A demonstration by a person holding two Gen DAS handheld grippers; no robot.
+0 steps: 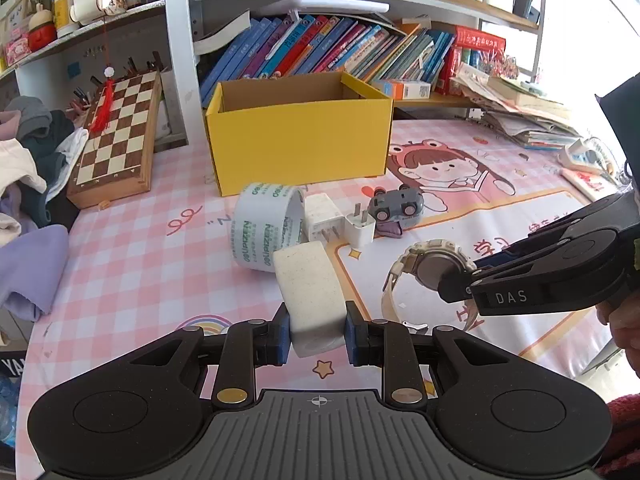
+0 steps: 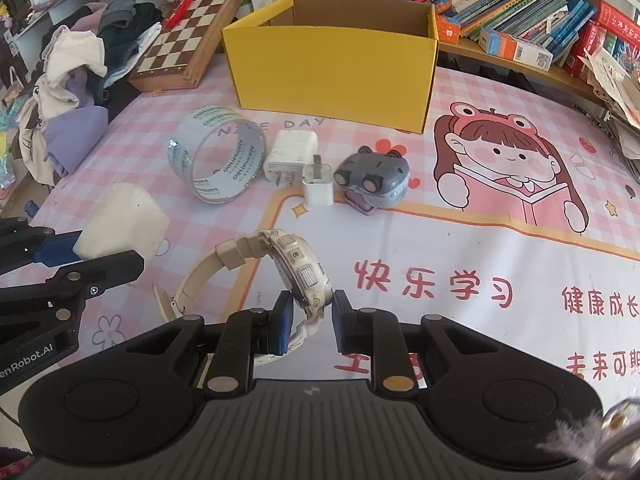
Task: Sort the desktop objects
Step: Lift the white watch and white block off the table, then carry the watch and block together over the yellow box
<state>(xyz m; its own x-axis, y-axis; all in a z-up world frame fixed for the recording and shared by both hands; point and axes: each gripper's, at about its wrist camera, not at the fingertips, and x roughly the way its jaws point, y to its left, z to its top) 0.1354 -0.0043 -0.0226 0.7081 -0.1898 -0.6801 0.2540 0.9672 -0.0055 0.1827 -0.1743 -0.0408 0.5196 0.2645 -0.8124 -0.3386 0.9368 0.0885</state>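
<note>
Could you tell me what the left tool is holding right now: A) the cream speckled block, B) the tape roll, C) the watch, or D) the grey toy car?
A: the left tool is shut on the cream speckled block, its blue pads pressing both sides.

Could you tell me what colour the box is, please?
Yellow box, brown cardboard inside; clearest in the right wrist view.
</note>
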